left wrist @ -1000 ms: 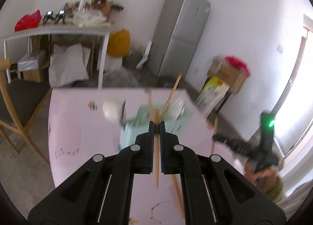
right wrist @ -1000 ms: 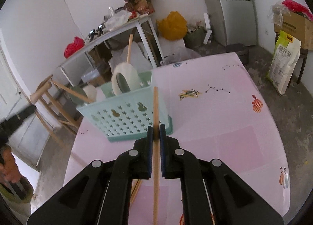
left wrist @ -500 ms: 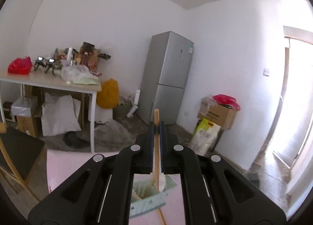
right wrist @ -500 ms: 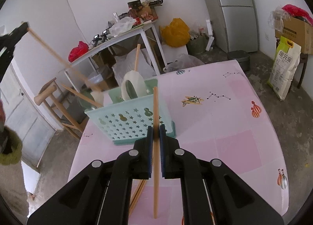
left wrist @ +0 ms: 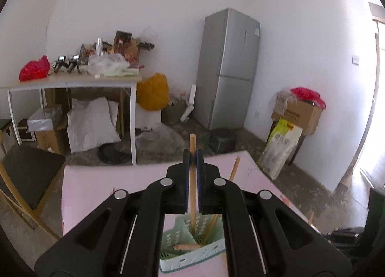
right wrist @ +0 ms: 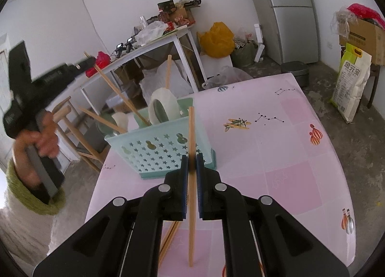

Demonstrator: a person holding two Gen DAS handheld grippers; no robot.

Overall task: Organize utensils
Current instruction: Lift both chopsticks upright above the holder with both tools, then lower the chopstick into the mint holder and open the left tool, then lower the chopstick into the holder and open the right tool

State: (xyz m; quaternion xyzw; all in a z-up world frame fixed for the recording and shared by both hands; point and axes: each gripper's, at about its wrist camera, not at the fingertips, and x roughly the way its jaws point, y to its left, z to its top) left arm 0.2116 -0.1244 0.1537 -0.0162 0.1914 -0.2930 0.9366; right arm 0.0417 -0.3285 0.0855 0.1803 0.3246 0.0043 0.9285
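Pink table (right wrist: pixel 276 147) fills the right wrist view; mint basket (right wrist: pixel 161 147) w/ star cut-outs sits on its far left part.

Right gripper (right wrist: pixel 191 168) is clamped tight on a wooden chopstick (right wrist: pixel 191 132) near mid-length; the stick stands nearly upright, lower tip at the table surface, top end in front of the basket wall. More loose chopsticks (right wrist: pixel 169 238) lie on the table under the gripper.

Left gripper (left wrist: pixel 192 160) is closed on a 2nd chopstick (left wrist: pixel 193 195), short top end poking above the pads, lower end down inside the basket (left wrist: pixel 190 250).

Right view only: person's hand (right wrist: pixel 39 137) w/ green cuff holding the left gripper (right wrist: pixel 80 65) out to the left, its stick slanting down into the basket, plus a white ladle (right wrist: pixel 162 106) and other sticks standing in it. Left view only: looks down into the basket compartments, a wooden handle (left wrist: pixel 186 247) lying across inside, another stick leaning on the rim.

Around: grey fridge (left wrist: pixel 228 70), cluttered white side table (left wrist: pixel 72 82), yellow bag (left wrist: pixel 152 91), cardboard box (left wrist: pixel 298 111), wooden chair (left wrist: pixel 26 176). Gripper bodies hide the near table in both views.
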